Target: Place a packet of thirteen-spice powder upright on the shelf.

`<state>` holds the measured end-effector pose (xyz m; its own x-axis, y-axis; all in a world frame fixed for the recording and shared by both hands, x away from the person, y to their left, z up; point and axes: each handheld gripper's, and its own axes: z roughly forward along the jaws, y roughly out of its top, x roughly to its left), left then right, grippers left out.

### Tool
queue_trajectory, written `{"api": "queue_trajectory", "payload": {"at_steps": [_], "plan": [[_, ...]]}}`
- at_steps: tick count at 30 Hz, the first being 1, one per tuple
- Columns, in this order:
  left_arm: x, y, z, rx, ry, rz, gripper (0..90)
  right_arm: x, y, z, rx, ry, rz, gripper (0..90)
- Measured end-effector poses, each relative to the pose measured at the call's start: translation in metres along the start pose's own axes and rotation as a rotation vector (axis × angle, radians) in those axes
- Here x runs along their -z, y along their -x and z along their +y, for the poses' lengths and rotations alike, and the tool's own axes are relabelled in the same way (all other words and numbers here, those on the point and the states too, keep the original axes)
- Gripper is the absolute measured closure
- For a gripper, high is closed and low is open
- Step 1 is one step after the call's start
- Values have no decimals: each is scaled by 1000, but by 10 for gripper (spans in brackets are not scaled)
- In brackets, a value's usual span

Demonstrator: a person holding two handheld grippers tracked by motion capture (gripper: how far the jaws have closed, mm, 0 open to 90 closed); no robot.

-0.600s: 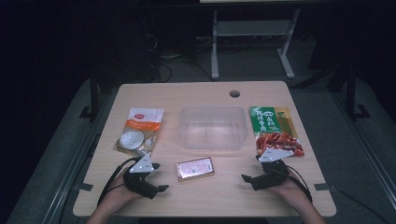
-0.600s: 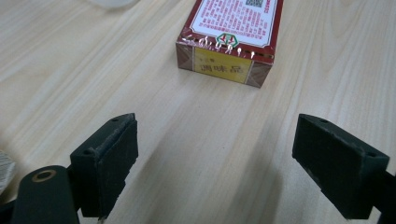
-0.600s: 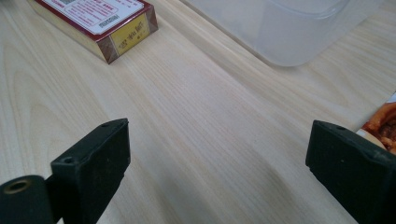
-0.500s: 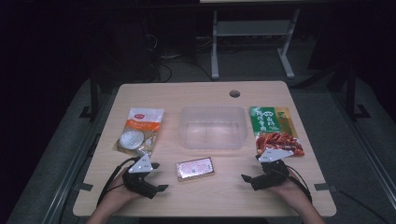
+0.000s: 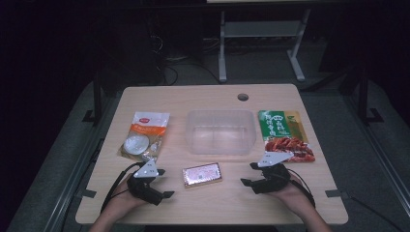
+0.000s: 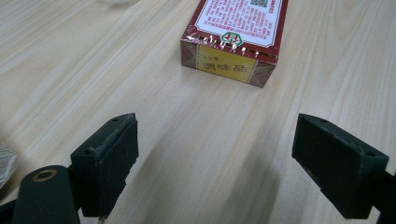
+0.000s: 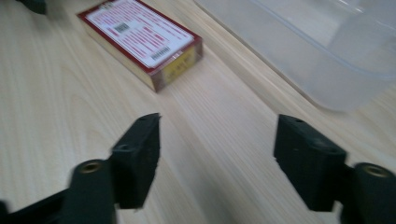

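Both hands are down at the near edge of the table (image 5: 290,96), and against the picture of half a second ago almost nothing has shifted. The left gripper (image 5: 162,182) sits where it sat, jaws spread wide with only bare wood between them. In the left gripper view (image 6: 229,168) that gap is plain, and the red box (image 6: 236,32) lies flat just ahead of it, its short yellow end facing the jaws, not touched.

Over to the right gripper (image 5: 249,174): also parked in the same spot as before, and also released, nothing between its jaws. Its own view (image 7: 217,158) shows the box (image 7: 140,39) lying up and to the left of the gap, well clear of both pads, with the clear plastic tub (image 7: 327,51) at the upper right (slightly blurred, this view).

From above, the red box (image 5: 202,174) rests on the table between the two grippers, just in front of the tub (image 5: 220,131), exactly as in the earlier frames. The white-and-orange packet (image 5: 144,135) lies beyond the left gripper, apart from it. The green-and-red packet (image 5: 285,135) lies beyond the right gripper, its near end close to the grey plate on top of that gripper. Neither packet has budged since the earlier pictures.
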<state>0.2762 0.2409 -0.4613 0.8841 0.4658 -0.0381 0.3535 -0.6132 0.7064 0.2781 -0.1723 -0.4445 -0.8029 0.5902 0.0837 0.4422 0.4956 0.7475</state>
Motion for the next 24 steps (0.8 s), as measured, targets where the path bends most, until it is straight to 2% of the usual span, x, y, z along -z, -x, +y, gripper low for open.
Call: {"api": "queue_trajectory", "payload": {"at_steps": [1,2,6,8,10,14,16,17,24], "plan": [[0,0,0,0,0,0,142,0,0,0,0,0,0,369],[0,1,0,1,2,2,142,-3,-2,5,6,-2,11,435],[2,1,1,0,3,5,142,-9,-3,14,9,13,44,539],[2,1,0,-2,0,4,143,-14,-3,19,27,12,54,600],[2,1,0,-1,-3,4,143,-16,-3,21,33,10,59,620],[2,1,0,1,0,4,144,-28,-4,31,47,-11,74,811],[2,1,-1,4,2,2,143,-33,-4,34,46,-3,86,872],[2,1,-1,6,0,2,144,-35,-4,36,52,-7,87,894],[4,0,-1,4,8,11,145,-49,-6,55,82,11,73,896]]}}
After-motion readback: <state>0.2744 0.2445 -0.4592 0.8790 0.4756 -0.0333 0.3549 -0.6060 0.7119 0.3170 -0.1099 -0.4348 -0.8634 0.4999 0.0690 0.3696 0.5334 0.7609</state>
